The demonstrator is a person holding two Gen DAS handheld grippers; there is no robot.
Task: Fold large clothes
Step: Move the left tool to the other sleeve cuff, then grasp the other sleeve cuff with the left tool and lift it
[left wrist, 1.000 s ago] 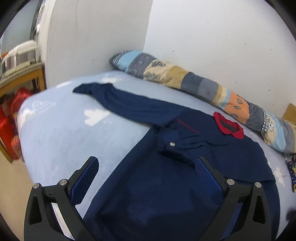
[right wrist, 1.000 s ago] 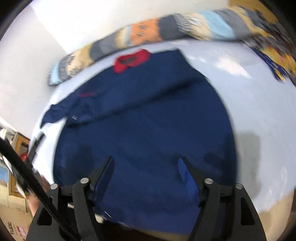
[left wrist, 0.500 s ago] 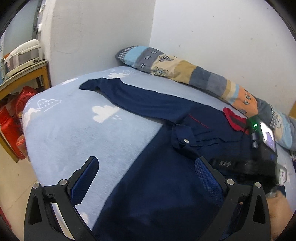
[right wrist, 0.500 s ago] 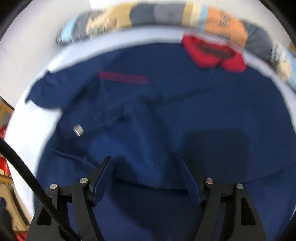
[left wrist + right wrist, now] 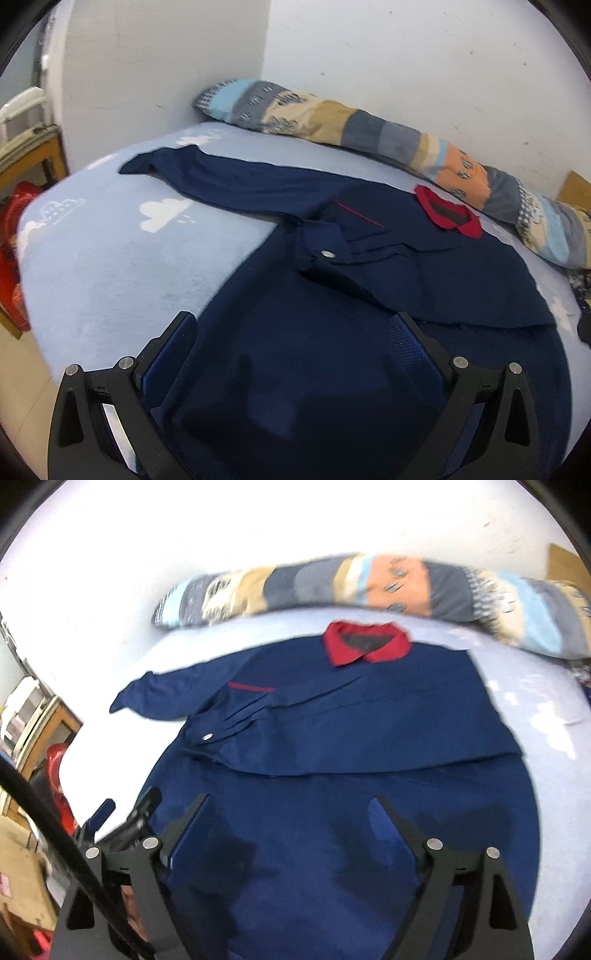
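While your two grippers hang over the near end of the bed, the large navy-blue work shirt with a red collar (image 5: 369,280) lies spread on the pale blue bedsheet printed with white clouds (image 5: 110,251). Its red collar (image 5: 365,644) points toward the far wall, just short of the long patchwork bolster pillow in grey, tan, orange and light blue (image 5: 369,136) that runs along the wall.

One side of the shirt is folded across the body, so a straight fabric edge crosses the middle of the garment, and a cuff with a silver snap button (image 5: 327,253) lies on top near the chest. The other long sleeve (image 5: 229,181) stretches flat to the left across the sheet, unfolded.

Your left gripper (image 5: 295,332) stands wide apart above the lower part of the shirt; its blue-padded fingers (image 5: 406,343) hold nothing. Your right gripper (image 5: 288,812) is opening its jaws further over the hem area, and nothing sits between its pads either. In the right wrist view you can see the left gripper's tip at the lower left, at the shirt's edge.

A red plastic object (image 5: 14,221) and a wooden shelf (image 5: 40,155) stand beside the bed on the left.
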